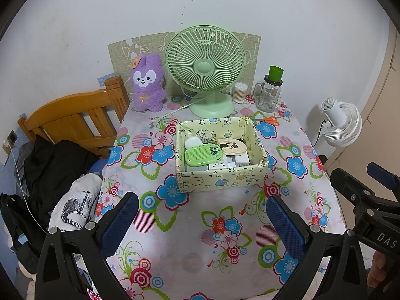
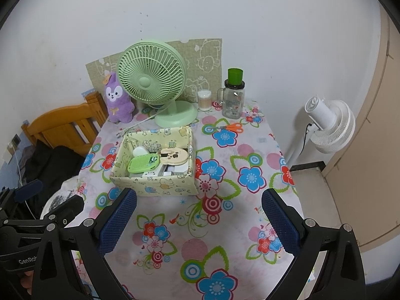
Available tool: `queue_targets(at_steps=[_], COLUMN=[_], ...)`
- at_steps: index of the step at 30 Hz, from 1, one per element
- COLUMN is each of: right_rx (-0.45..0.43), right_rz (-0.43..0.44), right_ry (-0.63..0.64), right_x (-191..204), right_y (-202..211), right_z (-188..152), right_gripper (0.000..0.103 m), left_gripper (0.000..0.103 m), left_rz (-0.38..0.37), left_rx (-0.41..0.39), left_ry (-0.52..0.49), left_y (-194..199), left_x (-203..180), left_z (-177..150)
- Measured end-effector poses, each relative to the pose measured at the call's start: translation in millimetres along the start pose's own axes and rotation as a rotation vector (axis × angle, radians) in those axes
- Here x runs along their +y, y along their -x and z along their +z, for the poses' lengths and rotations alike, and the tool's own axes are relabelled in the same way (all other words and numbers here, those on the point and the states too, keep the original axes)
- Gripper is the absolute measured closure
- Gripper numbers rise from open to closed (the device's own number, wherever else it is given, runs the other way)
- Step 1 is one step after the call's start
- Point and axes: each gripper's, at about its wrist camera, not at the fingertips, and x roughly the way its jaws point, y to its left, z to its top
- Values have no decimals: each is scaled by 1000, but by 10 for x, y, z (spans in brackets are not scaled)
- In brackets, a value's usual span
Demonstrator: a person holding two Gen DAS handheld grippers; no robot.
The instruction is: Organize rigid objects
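Pale yellow cartoon-print box (image 1: 220, 178) packed with gadgets
Green speaker (image 1: 202, 154) at 9 o'clock inside; left gripper (image 1: 202, 221) and right gripper (image 2: 198, 218) both spread wide, empty.

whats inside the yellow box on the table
The yellow box holds a green panda gadget, a beige wooden piece, a white round item and white plugs. Anything beneath them is hidden.

The right gripper (image 2: 199, 218) hangs over a flower-print tablecloth (image 2: 250, 155), its blue-padded fingers (image 2: 280, 221) spread wide with nothing between; ahead sits a pale yellow cartoon-print fabric box (image 2: 152, 185) holding a flat green perforated gadget (image 2: 143, 164), a cream round wooden piece (image 2: 174, 155) and white blocks (image 2: 172, 170); behind stand a mint-green desk fan (image 2: 152, 81), a purple plush rabbit (image 2: 117, 100) and a glass handled jar with a green lid (image 2: 233, 95); orange-handled scissors (image 2: 231, 127) lie nearby.
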Motion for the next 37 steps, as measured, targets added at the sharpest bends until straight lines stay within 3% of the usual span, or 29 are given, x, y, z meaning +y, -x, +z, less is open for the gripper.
queue_targets(at_steps=[37], right_rx=[20], right_rz=[13], right_ry=[9], right_x=[-13], right_y=[-86], right_z=[-7], right_gripper=[2], left_gripper=[0], left_rz=[4], left_rx=[24], left_ry=[-1], left_y=[-78], left_x=[83], left_z=[7])
